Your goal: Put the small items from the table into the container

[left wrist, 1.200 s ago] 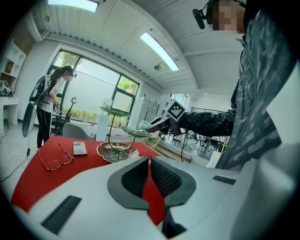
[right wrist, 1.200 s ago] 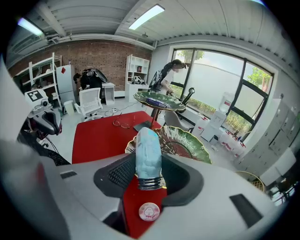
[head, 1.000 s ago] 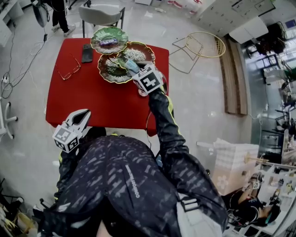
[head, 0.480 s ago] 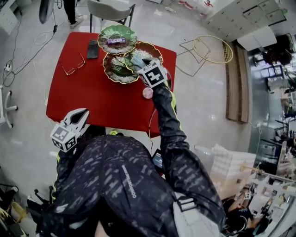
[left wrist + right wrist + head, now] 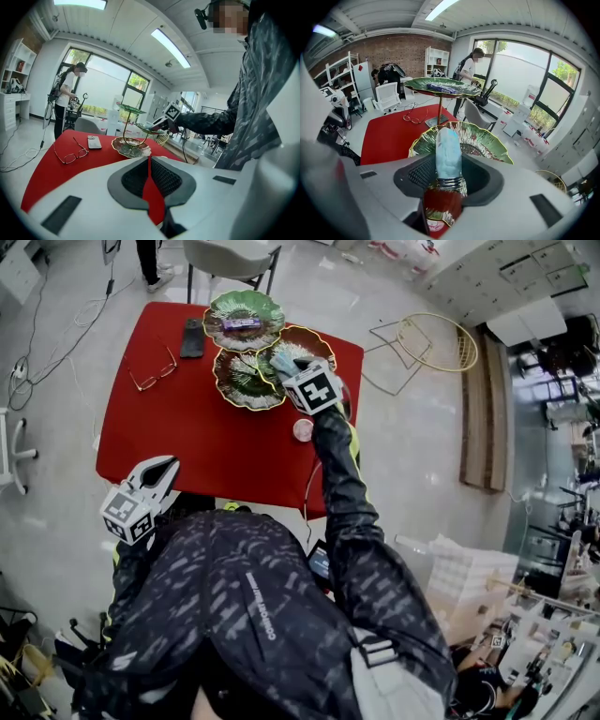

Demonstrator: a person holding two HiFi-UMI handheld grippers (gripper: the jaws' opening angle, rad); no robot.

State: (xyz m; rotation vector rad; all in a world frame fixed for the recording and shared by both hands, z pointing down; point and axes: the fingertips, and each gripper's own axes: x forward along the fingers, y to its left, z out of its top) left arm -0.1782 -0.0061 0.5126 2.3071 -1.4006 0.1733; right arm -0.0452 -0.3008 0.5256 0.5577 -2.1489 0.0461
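A three-tier stand of green leaf-shaped plates (image 5: 246, 381) stands at the far side of the red table (image 5: 187, 442). My right gripper (image 5: 281, 365) is shut on a pale blue packet (image 5: 448, 152), which it holds over the right-hand plate (image 5: 487, 140). The top plate (image 5: 440, 87) carries a purple packet (image 5: 242, 323). A small pink round item (image 5: 303, 429) lies on the table below my right wrist. My left gripper (image 5: 169, 466) hangs at the table's near left edge, shut and empty, its pads (image 5: 161, 176) together.
Eyeglasses (image 5: 152, 379) and a dark phone (image 5: 193, 337) lie on the table left of the stand. A chair (image 5: 230, 257) stands behind the table, and a person stands farther back. A gold wire basket (image 5: 433, 341) lies on the floor to the right.
My right gripper has sunk a little with the blue packet over the right-hand plate, which uncovers the pink item on the table. The left gripper has shifted slightly.
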